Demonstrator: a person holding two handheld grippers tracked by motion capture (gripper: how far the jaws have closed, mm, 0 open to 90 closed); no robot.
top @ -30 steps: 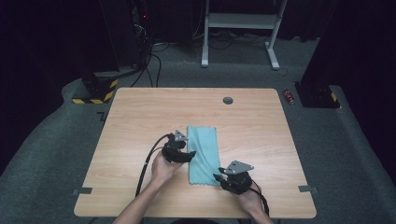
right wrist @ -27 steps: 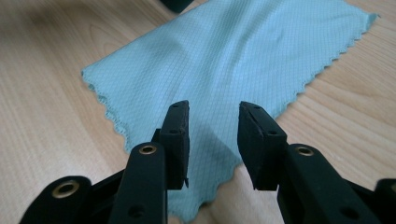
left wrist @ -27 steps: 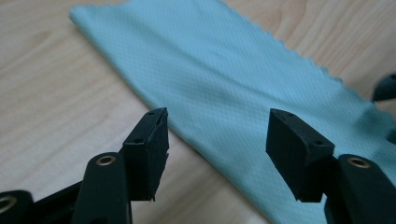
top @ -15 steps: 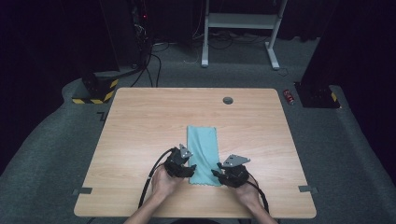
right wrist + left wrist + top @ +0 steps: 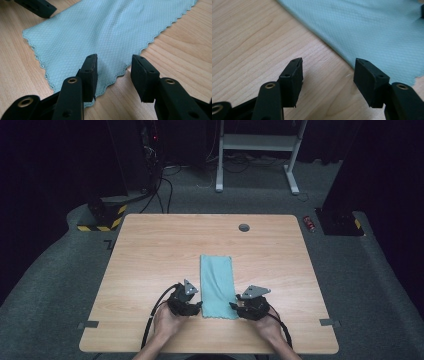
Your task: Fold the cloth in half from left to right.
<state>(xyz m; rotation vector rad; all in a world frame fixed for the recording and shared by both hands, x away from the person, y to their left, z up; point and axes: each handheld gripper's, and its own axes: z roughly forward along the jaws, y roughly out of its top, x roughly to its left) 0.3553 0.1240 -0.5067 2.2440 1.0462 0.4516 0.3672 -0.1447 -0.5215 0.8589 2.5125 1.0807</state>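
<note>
Teal diamond-weave cloth (image 5: 218, 286) lies flat on the wooden bench (image 5: 150, 250); left hand-held gripper (image 5: 328, 71) gapes over bare wood beside it, right hand-held gripper (image 5: 113, 68), just opening, straddles the near corner unclamped, so pinching may miss the thin edge

Lab / recording setup, not home. Dark room, black surrounds, grey carpet (image 5: 370, 285) underfoot. Lone wood-top table (image 5: 150, 250) lit from above, cable port (image 5: 244, 227) near far edge. Tape marks (image 5: 85, 325) on carpet at table corners. Behind: white metal stand (image 5: 257, 142), loose cables (image 5: 165, 182) across floor, equipment w/ red LEDs (image 5: 152, 132) at back wall, yellow-black hazard-striped base (image 5: 102, 217) at left.
</note>
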